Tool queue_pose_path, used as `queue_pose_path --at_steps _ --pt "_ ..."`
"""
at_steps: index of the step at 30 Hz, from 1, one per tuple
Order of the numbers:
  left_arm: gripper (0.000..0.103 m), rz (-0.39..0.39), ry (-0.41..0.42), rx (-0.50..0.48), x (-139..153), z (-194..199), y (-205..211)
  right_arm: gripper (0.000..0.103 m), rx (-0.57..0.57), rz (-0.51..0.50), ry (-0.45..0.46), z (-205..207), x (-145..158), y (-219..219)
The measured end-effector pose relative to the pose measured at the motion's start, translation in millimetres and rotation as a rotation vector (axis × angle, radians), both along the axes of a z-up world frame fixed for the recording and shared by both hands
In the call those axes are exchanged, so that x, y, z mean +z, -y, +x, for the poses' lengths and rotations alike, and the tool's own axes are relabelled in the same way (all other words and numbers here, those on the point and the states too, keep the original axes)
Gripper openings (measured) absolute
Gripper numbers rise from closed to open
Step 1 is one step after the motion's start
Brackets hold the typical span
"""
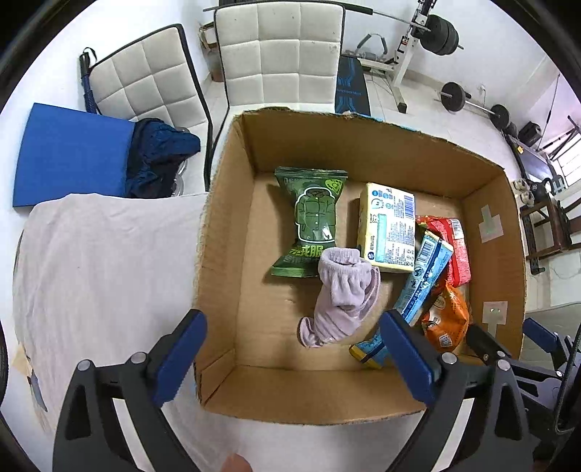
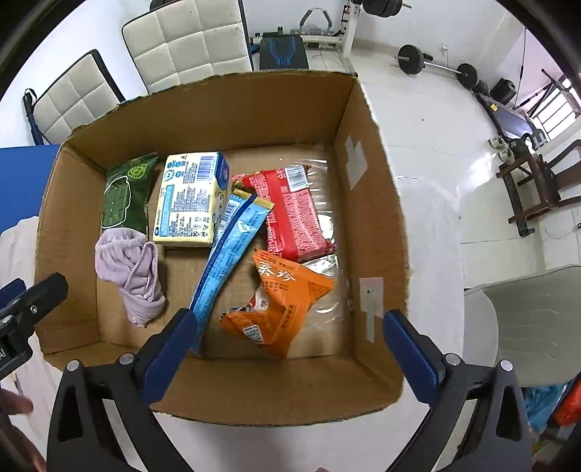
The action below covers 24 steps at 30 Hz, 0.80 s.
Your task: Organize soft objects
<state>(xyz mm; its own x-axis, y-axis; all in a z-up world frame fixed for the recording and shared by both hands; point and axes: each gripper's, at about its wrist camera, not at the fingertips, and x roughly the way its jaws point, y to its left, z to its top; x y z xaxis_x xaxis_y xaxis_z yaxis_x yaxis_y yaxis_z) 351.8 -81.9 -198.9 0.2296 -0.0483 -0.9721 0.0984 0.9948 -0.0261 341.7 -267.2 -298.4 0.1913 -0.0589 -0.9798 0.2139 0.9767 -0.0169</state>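
An open cardboard box (image 1: 225,254) (image 2: 370,218) sits on the white table. Inside lie a lilac sock (image 1: 341,294) (image 2: 130,268), a green snack pack (image 1: 312,218) (image 2: 125,194), a yellow tissue pack (image 1: 388,227) (image 2: 190,198), a long blue pack (image 1: 423,276) (image 2: 228,250), a red pack (image 1: 454,250) (image 2: 294,214) and an orange pack (image 1: 445,319) (image 2: 279,301). My left gripper (image 1: 290,359) is open and empty above the box's near left part. My right gripper (image 2: 287,355) is open and empty above the box's near edge.
A white cloth (image 1: 109,268) lies on the table left of the box. A blue mat (image 1: 69,159) with a dark blue garment (image 1: 159,156) is at the far left. Two white chairs (image 1: 279,51) stand behind the table. Gym equipment (image 1: 435,32) stands beyond.
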Motion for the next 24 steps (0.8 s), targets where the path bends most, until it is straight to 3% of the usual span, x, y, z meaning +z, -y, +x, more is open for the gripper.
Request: queue_pose_path --at_steps 11,20,24 --pt "0.098 0.001 0.113 -0.001 58.5 -47.2 -0.2 0.103 0.025 -0.005 0.073 -34.4 47.7 -3.0" --pt "0.098 0.007 0.254 0.006 139.9 -136.6 -7.0 0.103 0.036 0.016 0.221 -128.2 138.9 -0.9" --pt "0.098 -0.032 0.276 0.010 165.1 -174.1 -14.0 0.103 0.046 0.034 0.271 -173.5 178.1 -2.7"
